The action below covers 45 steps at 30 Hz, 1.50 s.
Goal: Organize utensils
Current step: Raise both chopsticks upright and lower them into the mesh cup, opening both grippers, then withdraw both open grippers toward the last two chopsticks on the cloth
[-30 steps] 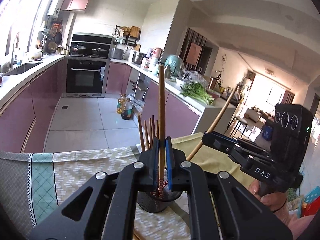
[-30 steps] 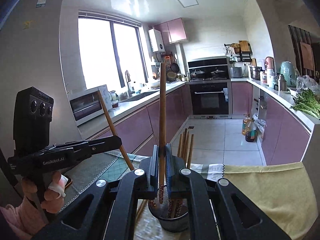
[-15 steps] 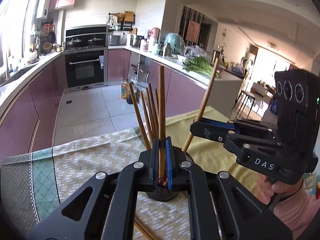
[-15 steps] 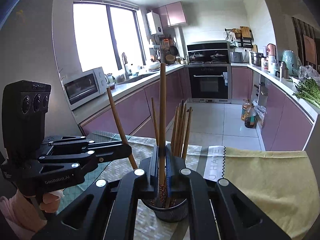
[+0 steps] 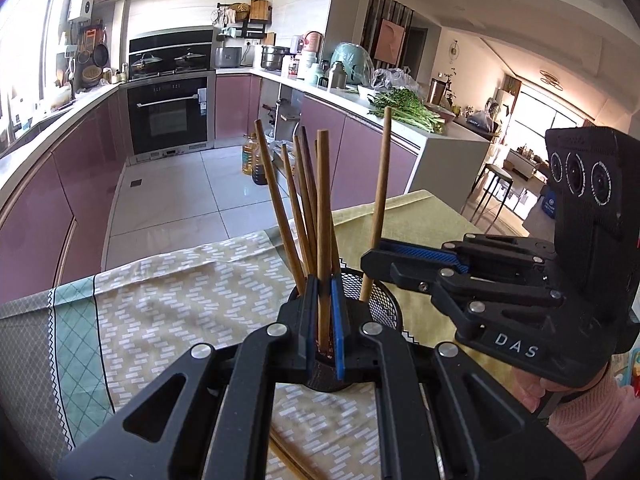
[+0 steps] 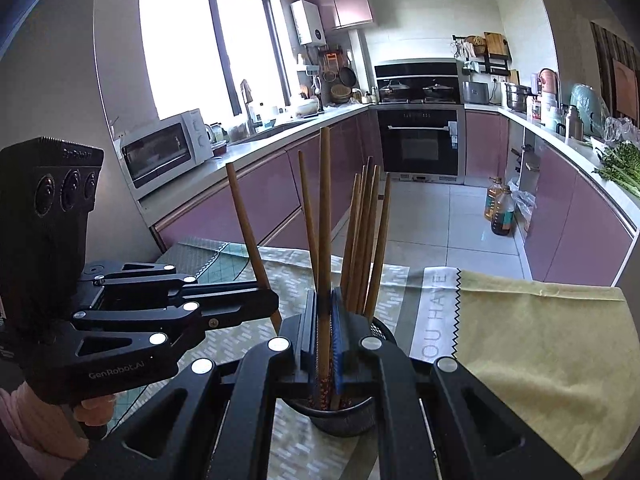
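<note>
Standing in a black mesh cup (image 5: 386, 300) on the tablecloth (image 5: 168, 304), several wooden chopsticks (image 5: 298, 208) fan upward. Over the cup, the left gripper (image 5: 325, 312) pinches one chopstick (image 5: 323, 200) upright; just beside it, the right gripper (image 6: 325, 320) pinches another (image 6: 325, 216). The grippers' fingers hide the cup's base. More chopsticks (image 5: 294, 460) lie near the cup, mostly cut off.
</note>
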Available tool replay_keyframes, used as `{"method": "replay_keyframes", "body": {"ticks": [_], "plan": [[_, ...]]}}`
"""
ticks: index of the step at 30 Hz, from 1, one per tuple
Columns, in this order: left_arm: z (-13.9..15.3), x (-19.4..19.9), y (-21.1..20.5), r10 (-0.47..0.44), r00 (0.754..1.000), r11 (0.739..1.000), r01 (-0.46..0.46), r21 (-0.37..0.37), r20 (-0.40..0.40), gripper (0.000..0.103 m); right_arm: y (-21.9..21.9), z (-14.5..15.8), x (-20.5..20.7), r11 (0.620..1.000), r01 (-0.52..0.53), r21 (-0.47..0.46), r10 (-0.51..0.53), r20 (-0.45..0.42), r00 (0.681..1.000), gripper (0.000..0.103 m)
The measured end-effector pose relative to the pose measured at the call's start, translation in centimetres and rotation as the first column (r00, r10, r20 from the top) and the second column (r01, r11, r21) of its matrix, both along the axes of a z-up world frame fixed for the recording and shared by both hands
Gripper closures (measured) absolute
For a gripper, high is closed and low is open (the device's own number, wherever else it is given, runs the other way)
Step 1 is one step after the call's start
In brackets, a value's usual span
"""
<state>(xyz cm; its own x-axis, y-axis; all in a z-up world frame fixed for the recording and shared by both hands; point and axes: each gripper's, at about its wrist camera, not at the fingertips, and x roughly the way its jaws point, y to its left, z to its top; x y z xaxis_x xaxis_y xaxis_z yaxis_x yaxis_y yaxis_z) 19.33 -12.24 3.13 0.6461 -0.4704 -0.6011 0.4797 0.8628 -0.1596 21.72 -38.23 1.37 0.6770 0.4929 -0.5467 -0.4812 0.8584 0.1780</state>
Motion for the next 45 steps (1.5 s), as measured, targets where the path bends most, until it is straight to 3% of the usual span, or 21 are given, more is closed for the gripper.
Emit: {"method": "replay_keyframes", "body": {"ticks": [15,18,20,21,26,30,37,40,45], "plan": [[-0.2,0.8,-0.3,0.011,1.000,1.000,-0.011,-0.002,-0.013,0.095,0.2,-0.5,0.8,1.000,0.024,-0.007,-0.024,-0.013,1.000,0.097],[-0.5,0.7,-0.2,0.022,1.000,1.000,-0.022,-0.004,-0.011,0.086,0.1,-0.5,0.7,0.999,0.049,-0.010,-0.049,-0.003,0.999,0.094],[-0.5,0.4,0.0,0.018,1.000,1.000,-0.018,-0.013,0.003,0.066,-0.1,-0.6,0.5,0.999,0.054,-0.008,-0.054,-0.004,0.999,0.092],[-0.6,0.1,0.2,0.022,1.000,1.000,-0.022,-0.016,0.016,0.063,-0.2,-0.7,0.3,0.998,0.056,-0.006,-0.056,-0.003,0.998,0.091],[-1.2,-1.6,1.7,0.051,0.998,0.998,-0.050,-0.025,0.049,0.061,-0.5,-0.8,-1.1,0.999,0.043,-0.001,-0.043,0.011,0.999,0.082],[-2.3,-3.6,3.8,0.086,0.994,0.996,-0.085,-0.019,0.066,0.057,0.0,-0.9,-3.2,0.999,-0.033,0.001,0.033,0.017,0.999,0.071],[-6.2,-6.1,6.9,0.140,0.990,0.990,-0.139,0.035,-0.013,0.055,3.3,-4.2,-6.0,0.980,-0.194,-0.042,0.191,-0.080,0.978,0.065],[-8.4,-6.6,7.6,0.159,0.985,0.985,-0.154,0.074,-0.064,0.055,4.9,-6.8,-5.9,0.973,-0.219,-0.068,0.206,-0.158,0.966,0.065],[-10.9,-7.0,9.0,0.183,0.975,0.982,-0.176,0.065,-0.128,0.055,6.6,-10.2,-5.6,0.970,-0.221,-0.099,0.192,-0.244,0.951,0.065]]}}
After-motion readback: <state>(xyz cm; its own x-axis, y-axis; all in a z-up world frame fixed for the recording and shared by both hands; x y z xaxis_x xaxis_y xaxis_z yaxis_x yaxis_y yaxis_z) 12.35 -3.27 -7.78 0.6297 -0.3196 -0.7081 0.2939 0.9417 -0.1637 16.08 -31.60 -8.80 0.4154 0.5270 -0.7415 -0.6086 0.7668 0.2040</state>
